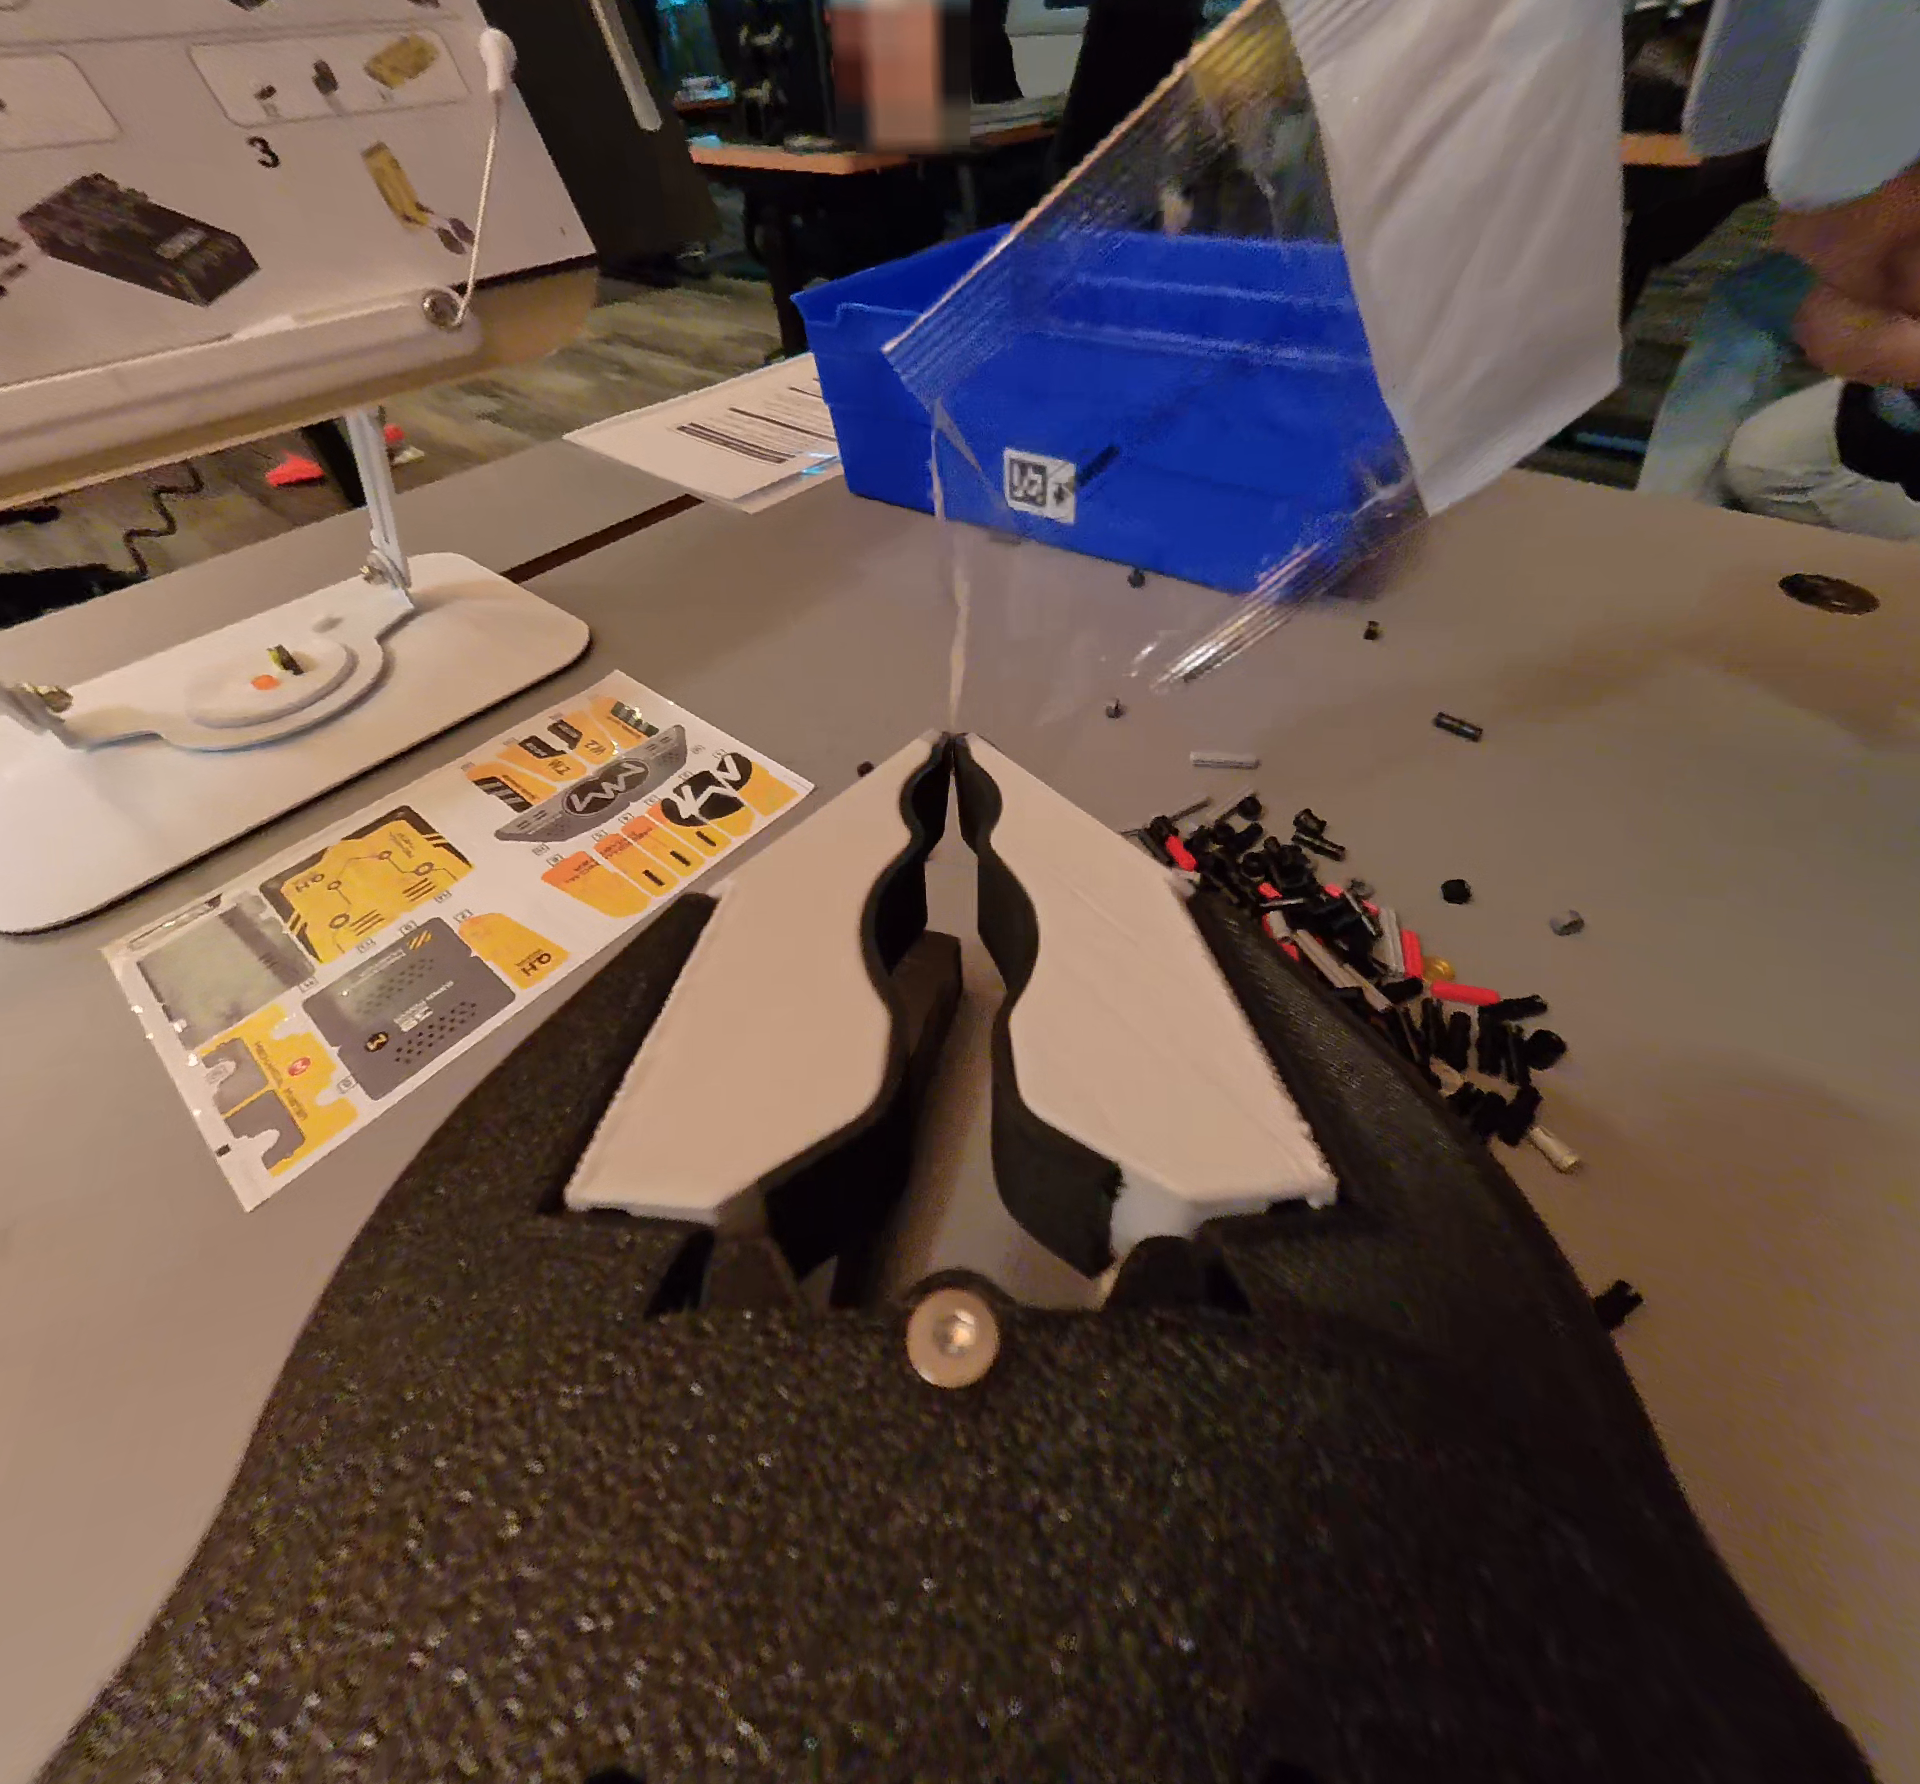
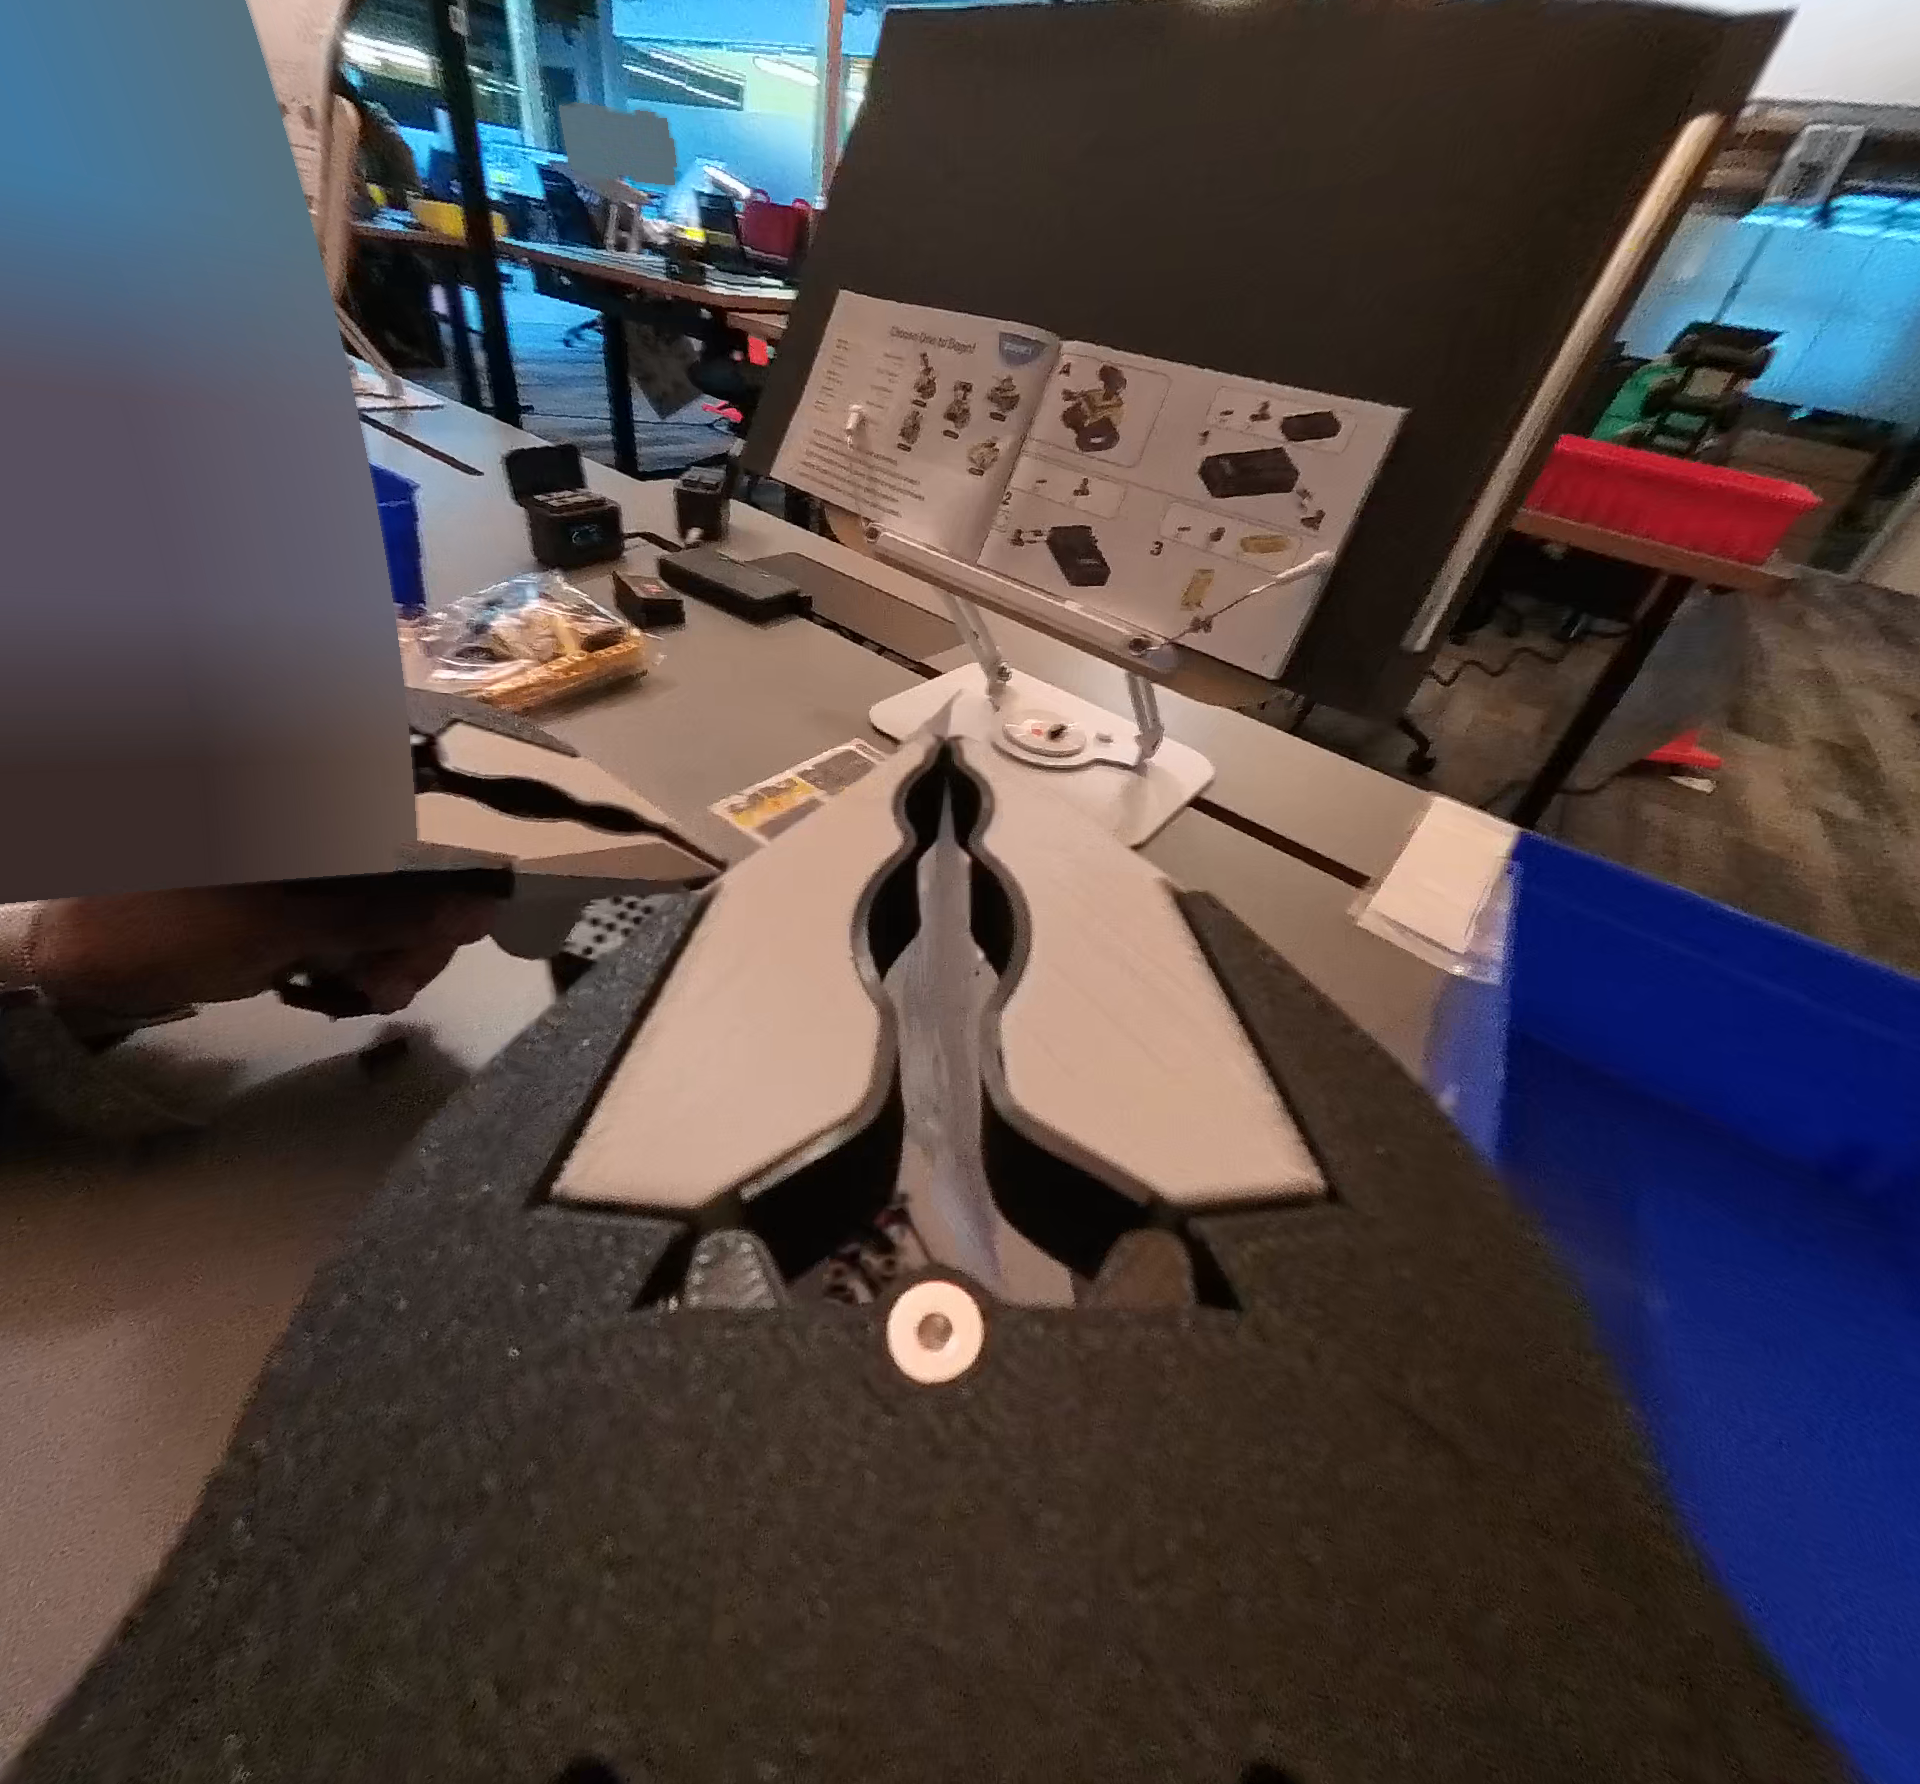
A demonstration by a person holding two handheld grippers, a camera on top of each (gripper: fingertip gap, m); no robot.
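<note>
My left gripper is shut, its tips pinching the lower corner of a clear plastic bag just above the grey table. The bag stretches up to the right, where a white finger of my right gripper holds its other end. A pile of small black, red and grey pieces lies on the table under the bag, with a few scattered about. In the right wrist view my right gripper is shut on the bag, which runs between its fingers. My left gripper shows lower left there.
A blue bin stands behind the bag and also shows in the right wrist view. A sticker sheet lies left. An instruction booklet on a white stand stands behind. A bag of parts and black boxes lie farther off. There is about 15 cm between the tips of the two grippers.
</note>
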